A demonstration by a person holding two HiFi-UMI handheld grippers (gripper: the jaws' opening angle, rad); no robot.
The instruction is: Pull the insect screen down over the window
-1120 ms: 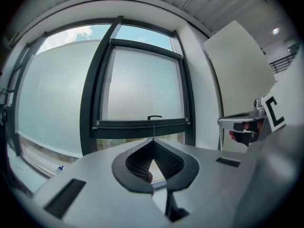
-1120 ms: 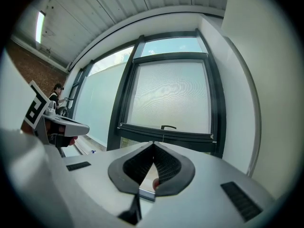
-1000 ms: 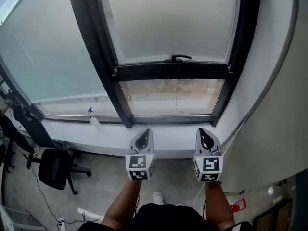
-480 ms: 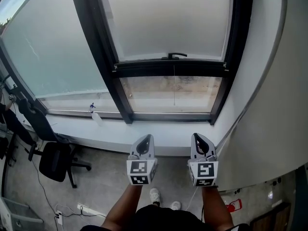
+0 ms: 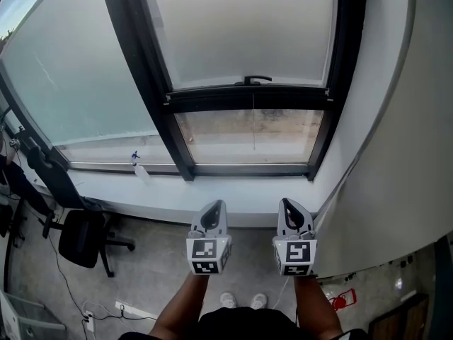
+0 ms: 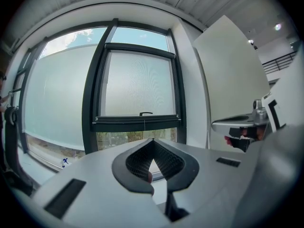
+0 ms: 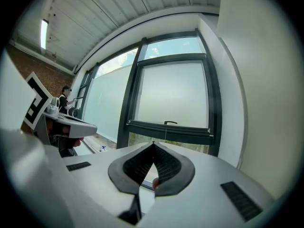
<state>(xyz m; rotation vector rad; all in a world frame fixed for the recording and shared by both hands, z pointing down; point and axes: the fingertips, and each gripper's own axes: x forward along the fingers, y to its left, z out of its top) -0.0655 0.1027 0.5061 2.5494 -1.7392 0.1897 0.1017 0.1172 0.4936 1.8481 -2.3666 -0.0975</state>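
The insect screen (image 5: 241, 27) covers the upper part of the dark-framed window. Its bottom bar (image 5: 248, 99) carries a small black handle (image 5: 253, 81), and a thin cord (image 5: 253, 129) hangs from it across the uncovered glass below. My left gripper (image 5: 215, 206) and right gripper (image 5: 288, 204) are side by side below the sill, both shut and empty, well short of the window. In the left gripper view the handle (image 6: 146, 113) shows above the shut left gripper (image 6: 152, 140). The right gripper view shows the handle (image 7: 170, 123) beyond the shut right gripper (image 7: 153, 144).
A white sill (image 5: 241, 193) runs under the window, with a spray bottle (image 5: 139, 174) on it at the left. A white wall (image 5: 382, 154) stands close on the right. A black office chair (image 5: 81, 239) and cables are on the floor at the left. A person (image 7: 64, 96) stands far off.
Both grippers have drawn back from the sill toward me, lower in the picture, still shut and side by side. The screen bar has not moved.
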